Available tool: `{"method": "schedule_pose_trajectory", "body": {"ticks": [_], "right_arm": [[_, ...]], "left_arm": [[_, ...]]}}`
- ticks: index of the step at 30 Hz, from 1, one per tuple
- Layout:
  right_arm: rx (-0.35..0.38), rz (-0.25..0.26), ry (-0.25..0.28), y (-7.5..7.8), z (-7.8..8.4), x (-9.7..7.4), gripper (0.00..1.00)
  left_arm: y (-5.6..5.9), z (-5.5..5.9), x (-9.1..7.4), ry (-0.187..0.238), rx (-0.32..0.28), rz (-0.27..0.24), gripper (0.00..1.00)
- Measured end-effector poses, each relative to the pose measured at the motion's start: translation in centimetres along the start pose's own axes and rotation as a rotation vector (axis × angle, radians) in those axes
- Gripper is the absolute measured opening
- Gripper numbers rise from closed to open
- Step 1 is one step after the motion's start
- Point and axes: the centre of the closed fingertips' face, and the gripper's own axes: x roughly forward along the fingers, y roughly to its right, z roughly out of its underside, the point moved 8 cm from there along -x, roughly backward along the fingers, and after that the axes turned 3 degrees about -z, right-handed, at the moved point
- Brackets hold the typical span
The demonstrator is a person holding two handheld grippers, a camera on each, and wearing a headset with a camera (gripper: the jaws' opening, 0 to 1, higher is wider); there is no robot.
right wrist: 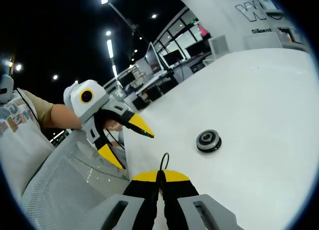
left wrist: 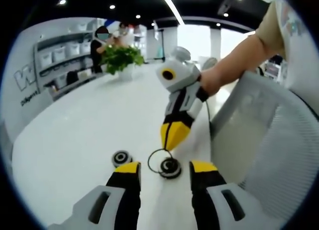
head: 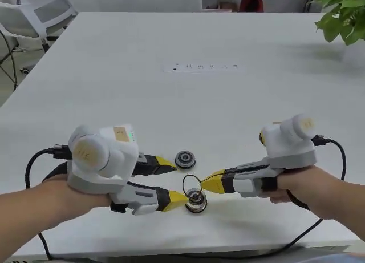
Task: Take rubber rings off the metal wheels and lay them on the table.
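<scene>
Right gripper (right wrist: pixel 159 176) pinches a rubber ring (right wrist: pixel 163 161) between closed jaws; left gripper (left wrist: pixel 164 166) stands wide open at a metal wheel (left wrist: pixel 170 168) on the white table (head: pixel 171 103), potted plant (head: pixel 341 15) beyond.

In the right gripper view the near wheel (head: pixel 195 200) is hidden behind the closed fingers (right wrist: pixel 144 182) of the right gripper (right wrist: pixel 158 176); a sliver of rubber ring (right wrist: pixel 162 164) rises above. The head view's edge cuts off the plant (head: pixel 342 15).

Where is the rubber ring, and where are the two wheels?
rubber ring (left wrist: pixel 149 161), left gripper view, left curve of the loop.
near wheel (head: pixel 195 201), head view, its top face.
far wheel (head: pixel 185 159), head view, its middle.
</scene>
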Motion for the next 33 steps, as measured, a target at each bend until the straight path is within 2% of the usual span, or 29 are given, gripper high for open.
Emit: {"method": "schedule_pose_trajectory", "body": {"ticks": [12,24,33], "right_arm": [[-0.019,-0.022,-0.003,-0.8,-1.5,0.9,0.00],[-0.041,-0.039,-0.013,-0.9,-2.8,2.6,0.00],[-0.051,-0.055,-0.042,-0.9,-3.0,4.2,0.00]], "left_arm": [[-0.5,0.3,-2.3,0.029,-0.023,-0.027,0.47],[-0.8,1.5,-4.4,0.027,-0.055,-0.072,0.53],[-1.1,2.2,-5.6,0.026,-0.071,-0.098,0.56]]}}
